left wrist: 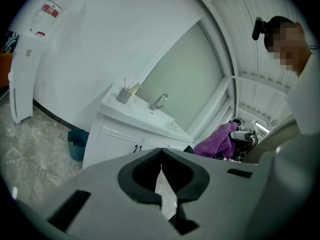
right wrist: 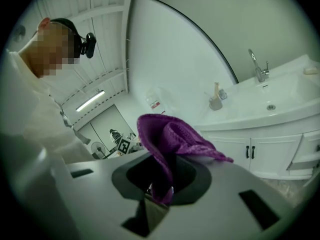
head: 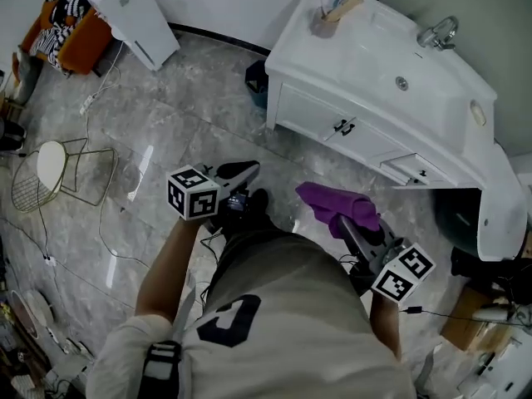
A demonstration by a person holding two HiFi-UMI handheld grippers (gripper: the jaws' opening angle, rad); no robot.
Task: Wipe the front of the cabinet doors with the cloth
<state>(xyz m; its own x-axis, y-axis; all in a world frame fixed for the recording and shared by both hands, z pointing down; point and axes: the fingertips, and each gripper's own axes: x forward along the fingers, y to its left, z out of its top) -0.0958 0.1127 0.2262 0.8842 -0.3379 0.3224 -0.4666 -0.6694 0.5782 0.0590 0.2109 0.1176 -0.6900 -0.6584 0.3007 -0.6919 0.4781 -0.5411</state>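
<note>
My right tongs [right wrist: 161, 186] pinched the purple cloth [right wrist: 172, 139], which bunched up above them, well apart from the white cabinet doors [head: 328, 123] under the sink [head: 399, 73]. My left tongs [left wrist: 161, 156] were pressed together, nothing between them, over the floor [head: 166, 140]

two grippers [head: 241, 173] [head: 356, 229], one cloth [head: 337, 206], one cabinet [head: 309, 111], one tap [head: 438, 33]

Setting: a bathroom. Indicators: a white vanity cabinet [head: 349, 127] with a built-in basin [head: 407, 77] and a chrome tap [head: 439, 33], a cup [head: 326, 19] of upright items on its counter, a small bin [head: 256, 81] beside it, and a marble-pattern tiled floor [head: 166, 131]
</note>
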